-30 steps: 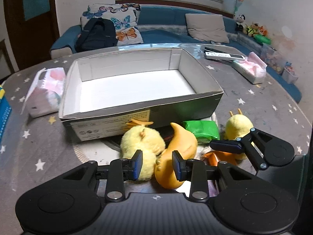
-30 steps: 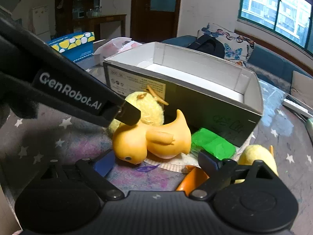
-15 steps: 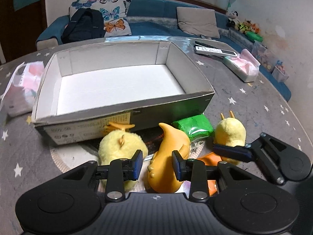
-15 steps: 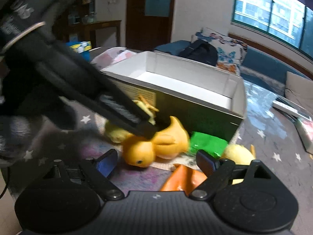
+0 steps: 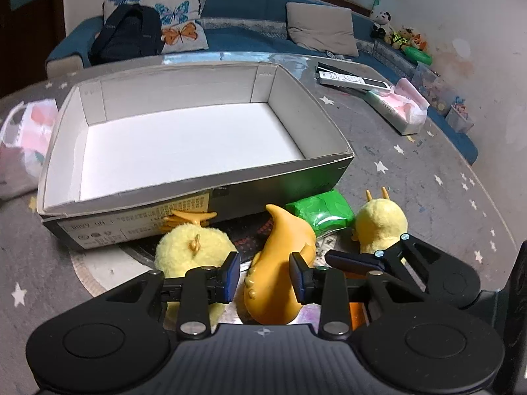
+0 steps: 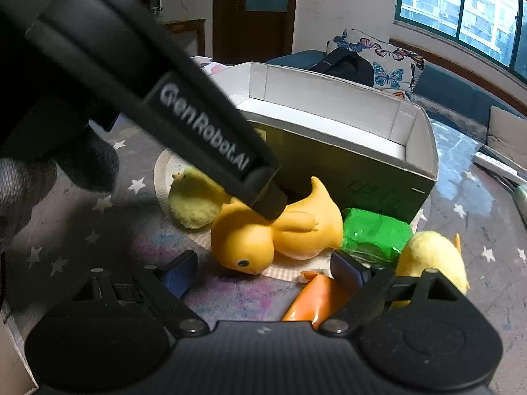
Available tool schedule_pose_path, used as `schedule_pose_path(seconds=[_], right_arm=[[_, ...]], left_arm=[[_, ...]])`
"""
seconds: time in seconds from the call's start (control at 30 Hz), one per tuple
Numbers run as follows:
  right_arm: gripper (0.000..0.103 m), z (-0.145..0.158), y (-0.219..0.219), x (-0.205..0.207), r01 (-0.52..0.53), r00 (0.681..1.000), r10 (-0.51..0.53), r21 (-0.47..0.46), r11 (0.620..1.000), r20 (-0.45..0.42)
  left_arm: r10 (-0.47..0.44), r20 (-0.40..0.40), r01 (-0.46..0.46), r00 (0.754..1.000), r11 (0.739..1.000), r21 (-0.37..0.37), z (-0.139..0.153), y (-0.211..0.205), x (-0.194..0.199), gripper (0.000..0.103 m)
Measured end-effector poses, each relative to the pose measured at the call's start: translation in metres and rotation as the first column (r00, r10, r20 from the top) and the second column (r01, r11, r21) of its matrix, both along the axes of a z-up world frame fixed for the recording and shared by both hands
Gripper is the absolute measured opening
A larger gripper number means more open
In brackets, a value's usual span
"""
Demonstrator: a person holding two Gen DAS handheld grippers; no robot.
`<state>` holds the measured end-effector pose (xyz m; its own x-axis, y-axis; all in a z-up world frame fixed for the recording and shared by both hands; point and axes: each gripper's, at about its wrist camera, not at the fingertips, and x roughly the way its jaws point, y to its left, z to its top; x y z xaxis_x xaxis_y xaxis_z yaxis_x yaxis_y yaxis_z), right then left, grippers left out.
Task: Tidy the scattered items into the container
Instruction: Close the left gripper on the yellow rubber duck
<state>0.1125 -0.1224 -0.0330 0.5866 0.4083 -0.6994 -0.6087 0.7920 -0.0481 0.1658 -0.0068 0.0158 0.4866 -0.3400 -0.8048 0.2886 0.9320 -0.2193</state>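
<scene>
An orange rubber duck [image 5: 280, 263] lies on its side in front of the open cardboard box [image 5: 197, 194]. My left gripper [image 5: 264, 276] is open with its two fingers on either side of the duck's body; its finger shows from the right wrist view [image 6: 263, 194] over the duck [image 6: 273, 233]. A fluffy yellow chick [image 5: 191, 253] lies left of the duck, another chick [image 5: 378, 223] to the right, a green packet [image 5: 319, 212] between. My right gripper [image 6: 263, 271] is open, low, with an orange object [image 6: 313, 299] by its right finger.
The box [image 6: 346, 144] is white inside and holds nothing. A tissue pack [image 5: 398, 110] and remotes [image 5: 349, 79] lie far right, a plastic bag [image 5: 26, 138] far left. A sofa with cushions stands behind the star-patterned table.
My left gripper has come down and forward so its fingers now straddle the orange duck. My right gripper has shifted a little closer to the toys.
</scene>
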Motion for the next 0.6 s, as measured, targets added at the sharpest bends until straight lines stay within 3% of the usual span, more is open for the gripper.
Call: schedule_pose_path(seconds=[0.3,0.5,0.6], right_arm=[[0.09,0.002,-0.001,-0.004,0.007,1.0,-0.007,0.01,1.0,-0.009],[0.09,0.0,-0.001,0.0,0.029,0.999,-0.028,0.034,0.999,-0.026],[0.084,-0.002,-0.002,0.002,0.033,0.999,-0.031,0.049,0.998,-0.034]], left_arm=[[0.014,-0.03,-0.015,0.999,0.999,-0.044,-0.003,0.005,0.006,0.041],[0.062,-0.138,-0.082,0.988,0.987,-0.141,-0.013,0.016,0.007,0.041],[0.057,-0.213,-0.102,0.975,0.974,-0.204,-0.019,0.02,0.004,0.042]])
